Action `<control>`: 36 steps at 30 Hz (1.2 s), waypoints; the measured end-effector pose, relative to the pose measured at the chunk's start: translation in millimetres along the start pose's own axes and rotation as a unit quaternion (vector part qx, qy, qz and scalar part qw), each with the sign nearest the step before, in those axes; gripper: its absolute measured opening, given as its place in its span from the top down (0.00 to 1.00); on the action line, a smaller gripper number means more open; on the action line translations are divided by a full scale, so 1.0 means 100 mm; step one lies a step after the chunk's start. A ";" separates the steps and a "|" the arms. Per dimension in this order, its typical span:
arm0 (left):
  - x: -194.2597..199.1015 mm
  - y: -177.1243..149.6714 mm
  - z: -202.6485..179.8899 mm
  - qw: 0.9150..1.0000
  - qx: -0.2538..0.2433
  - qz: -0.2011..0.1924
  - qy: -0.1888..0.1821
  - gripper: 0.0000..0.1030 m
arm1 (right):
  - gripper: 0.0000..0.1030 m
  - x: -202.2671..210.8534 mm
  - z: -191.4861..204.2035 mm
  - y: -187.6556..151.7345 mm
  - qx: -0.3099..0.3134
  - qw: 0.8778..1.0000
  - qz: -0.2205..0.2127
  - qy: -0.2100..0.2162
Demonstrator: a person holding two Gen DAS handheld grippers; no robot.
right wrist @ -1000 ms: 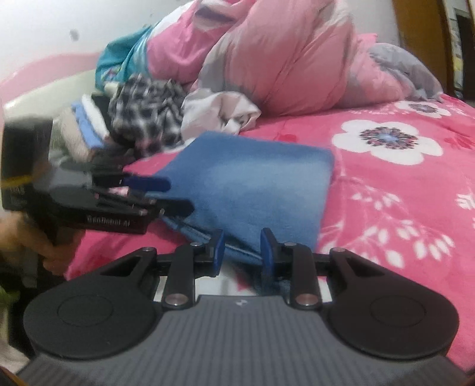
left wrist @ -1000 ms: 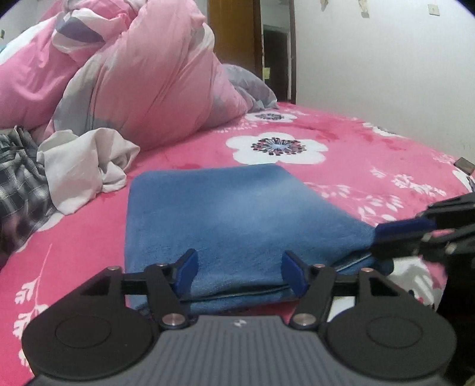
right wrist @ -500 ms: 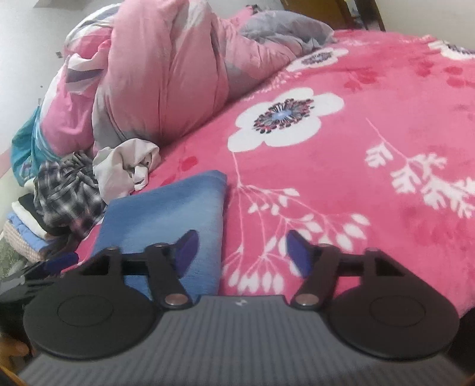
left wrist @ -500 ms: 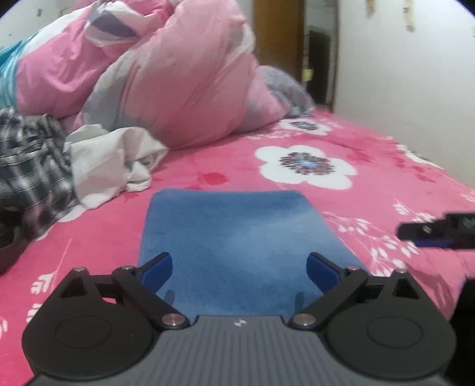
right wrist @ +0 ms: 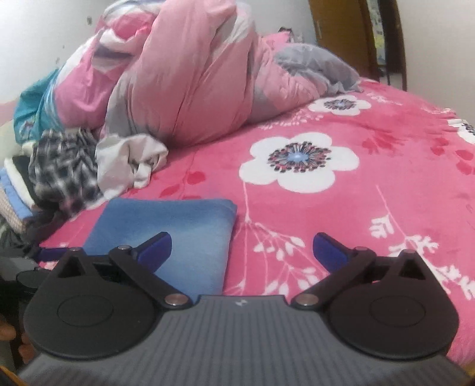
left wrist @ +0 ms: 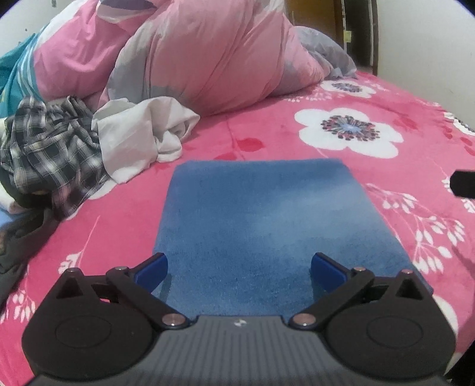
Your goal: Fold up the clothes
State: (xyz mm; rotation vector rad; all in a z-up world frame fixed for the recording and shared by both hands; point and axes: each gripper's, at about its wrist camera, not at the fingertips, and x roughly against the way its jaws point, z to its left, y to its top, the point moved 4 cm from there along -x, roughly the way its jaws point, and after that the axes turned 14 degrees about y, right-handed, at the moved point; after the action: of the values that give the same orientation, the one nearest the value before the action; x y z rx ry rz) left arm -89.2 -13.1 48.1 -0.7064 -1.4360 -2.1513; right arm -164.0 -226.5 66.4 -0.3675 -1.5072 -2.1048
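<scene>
A blue folded cloth (left wrist: 267, 213) lies flat on the pink flowered bedspread (left wrist: 400, 98). In the left wrist view my left gripper (left wrist: 239, 262) hovers over its near edge, jaws opening wide, nothing pinched between the pads. In the right wrist view the blue folded cloth (right wrist: 184, 228) sits low and left. My right gripper (right wrist: 242, 242) is above its right edge and the bedspread (right wrist: 386, 166), jaws opening, holding nothing. The left gripper's tip (right wrist: 44, 255) shows at the far left there. A dark part of the right gripper (left wrist: 463, 184) shows at the right edge.
A crumpled white garment (left wrist: 139, 133) and a plaid shirt (left wrist: 50, 148) lie left of the cloth. A big pink duvet (left wrist: 207, 59) is heaped behind them. Folded clothes (right wrist: 14, 190) are stacked at the left edge. A wooden door (right wrist: 341, 26) stands beyond the bed.
Both grippers let go of the blue cloth's near edge, opened wide and pulled back and up. The cloth now lies flat, and the right gripper swung rightward off it.
</scene>
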 end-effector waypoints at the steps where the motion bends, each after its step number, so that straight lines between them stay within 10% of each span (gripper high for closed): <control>1: -0.01 -0.01 -0.01 1.000 -0.002 0.001 0.002 0.00 | 0.01 -0.05 0.00 -0.01 0.002 1.000 0.016 -0.016; 19: -0.07 -0.05 -0.02 1.000 0.001 0.016 0.010 0.00 | 0.01 -0.21 0.30 -0.02 0.219 0.967 -0.006 -0.128; 36: -0.07 -0.08 -0.03 1.000 -0.002 0.020 0.024 0.00 | 0.01 -0.32 0.61 0.06 0.239 0.970 -0.028 0.033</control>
State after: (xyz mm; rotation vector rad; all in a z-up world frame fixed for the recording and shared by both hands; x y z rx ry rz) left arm -89.4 -12.7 37.6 -0.6751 -1.3827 -2.1257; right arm -139.0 -162.2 75.7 -0.0752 -1.9313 -1.6942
